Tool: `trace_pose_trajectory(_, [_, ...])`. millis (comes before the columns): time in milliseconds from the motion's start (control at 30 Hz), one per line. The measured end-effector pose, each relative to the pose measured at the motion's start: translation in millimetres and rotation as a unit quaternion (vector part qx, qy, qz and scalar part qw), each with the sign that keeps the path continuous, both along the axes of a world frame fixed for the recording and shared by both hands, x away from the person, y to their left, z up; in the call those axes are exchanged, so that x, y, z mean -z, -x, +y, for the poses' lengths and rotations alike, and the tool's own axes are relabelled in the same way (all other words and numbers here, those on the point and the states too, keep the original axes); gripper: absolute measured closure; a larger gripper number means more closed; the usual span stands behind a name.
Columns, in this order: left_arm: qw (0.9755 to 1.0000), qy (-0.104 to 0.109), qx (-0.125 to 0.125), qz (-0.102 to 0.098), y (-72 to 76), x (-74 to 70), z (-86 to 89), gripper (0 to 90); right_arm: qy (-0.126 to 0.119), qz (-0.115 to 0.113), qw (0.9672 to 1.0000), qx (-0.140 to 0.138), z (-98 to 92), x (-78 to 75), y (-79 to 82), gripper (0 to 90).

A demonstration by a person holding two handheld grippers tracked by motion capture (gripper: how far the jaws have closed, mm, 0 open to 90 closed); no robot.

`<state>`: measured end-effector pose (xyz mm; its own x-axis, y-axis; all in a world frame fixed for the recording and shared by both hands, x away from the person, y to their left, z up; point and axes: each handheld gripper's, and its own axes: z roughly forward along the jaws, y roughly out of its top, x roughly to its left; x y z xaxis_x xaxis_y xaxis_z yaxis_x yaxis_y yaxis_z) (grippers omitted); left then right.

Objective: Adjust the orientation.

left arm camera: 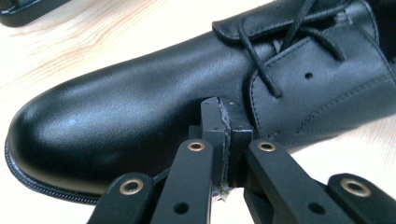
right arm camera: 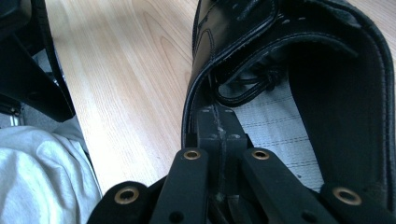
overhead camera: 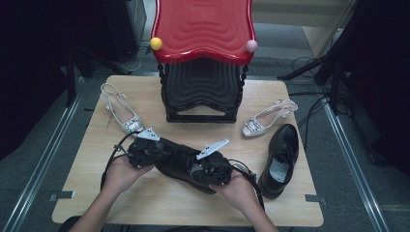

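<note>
I've got the black lace-up shoe (overhead camera: pixel 181 164) lying on its side on the table (overhead camera: pixel 92 193), right in front of me, between my two hands; its long axis runs from upper left to lower right in the high view, toe toward my left, heel opening toward my right. My left fingers (left arm camera: pixel 224 122) are pressed together with nothing between them, tips resting against the smooth leather of the vamp, just below the laces (left arm camera: pixel 261 70). My right fingers (right arm camera: pixel 215 122) are pressed together too, empty, poking just inside the collar at the heel end, over the pale insole (right arm camera: pixel 280 126) (whether they actually touch the lining I can't tell). So the shoe sits straight ahead of both sets of fingers, each hand at its own end, neither clearly nearer. I reckon the next move hinges on that diagonal: turn or lift along it, both ends together. Its mate (overhead camera: pixel 280 162) stands upright to my right, well apart
</note>
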<state>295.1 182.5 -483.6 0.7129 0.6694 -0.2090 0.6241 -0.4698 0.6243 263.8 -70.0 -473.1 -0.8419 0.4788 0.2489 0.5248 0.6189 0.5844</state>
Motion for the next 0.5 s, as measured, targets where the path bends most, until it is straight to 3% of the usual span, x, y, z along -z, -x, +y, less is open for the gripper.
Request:
trace_pose_trajectory(33, [1.0000, 0.009, 0.002, -0.003, -2.2, 0.0, -1.9, 90.0, 0.000, 0.000, 1.0000, 0.000, 0.5, 0.0, 1.0, 90.0])
trace_pose_trajectory(300, [0.9997, 0.016, -0.002, -0.018, -2.6, -4.4, -1.6, 90.0, -0.005, -0.025, 0.9996, 0.010, -7.6, -5.3, 0.0, 90.0])
trace_pose_trajectory(500, [0.9989, 0.027, -0.018, -0.033, 10.4, -15.7, 13.8, 90.0, -0.031, -0.046, 0.9975, 0.043, -38.4, -19.5, -10.3, 90.0])
